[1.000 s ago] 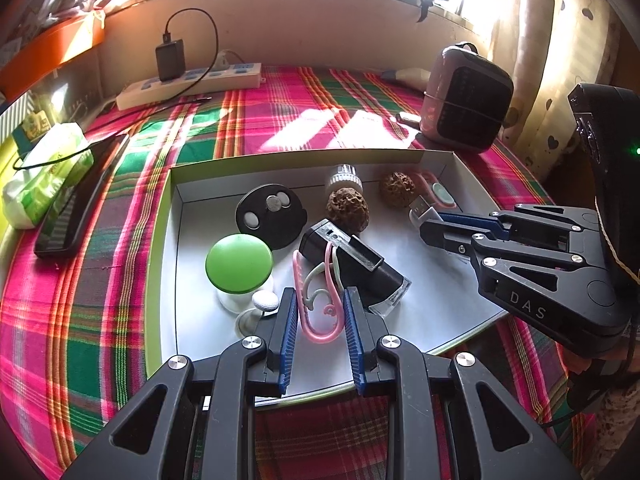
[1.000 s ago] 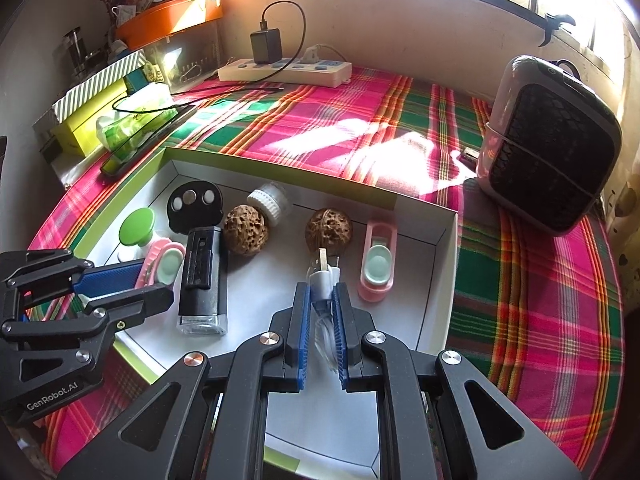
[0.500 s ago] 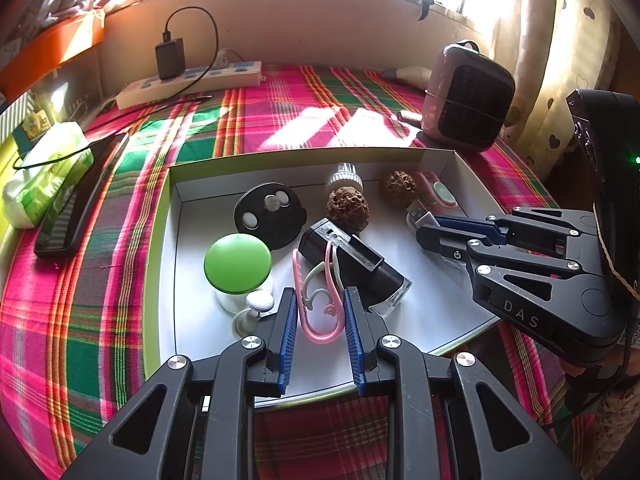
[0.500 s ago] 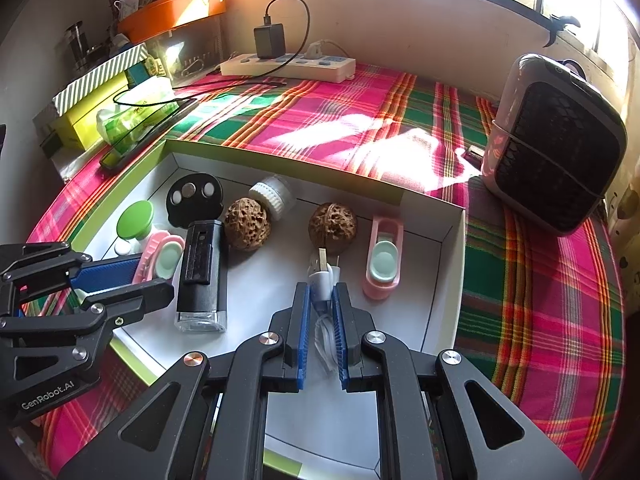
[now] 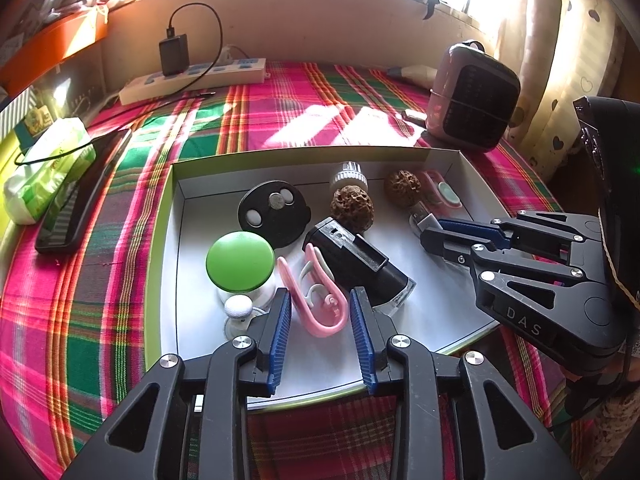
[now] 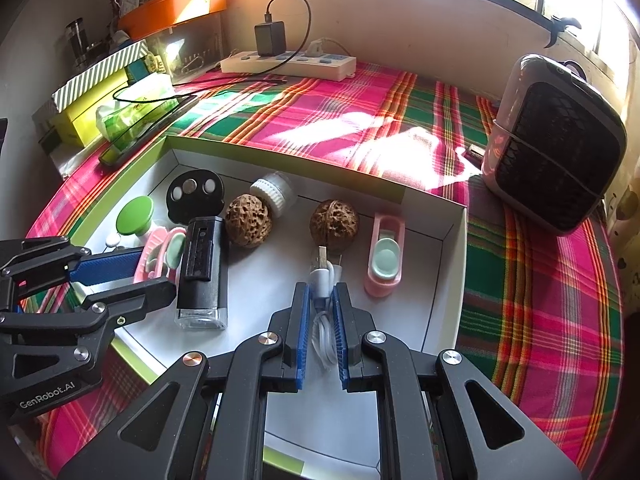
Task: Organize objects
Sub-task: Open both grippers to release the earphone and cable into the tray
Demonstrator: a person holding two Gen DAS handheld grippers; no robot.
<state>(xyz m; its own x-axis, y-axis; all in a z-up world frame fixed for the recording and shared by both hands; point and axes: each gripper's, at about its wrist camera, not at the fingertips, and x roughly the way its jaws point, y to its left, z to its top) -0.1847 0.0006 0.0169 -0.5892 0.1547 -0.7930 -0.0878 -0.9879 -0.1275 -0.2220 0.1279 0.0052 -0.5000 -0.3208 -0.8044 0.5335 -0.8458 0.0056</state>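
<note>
Now the left gripper (image 5: 319, 311) opens around the pink clip (image 5: 316, 292), while the right gripper (image 6: 320, 304) apparently clamps the white cable (image 6: 323, 280).

Domestic room, window-side corner. A worktop (image 6: 360, 128) is covered with a pink, green and red plaid cloth and lit by sunlight from a window behind; a heart-patterned curtain (image 5: 568, 40) is hung at the right. Household items are seen: a power strip (image 6: 288, 64) with a charger plugged in, a small heater (image 6: 556, 156), a tissue pack (image 5: 44, 168).
</note>
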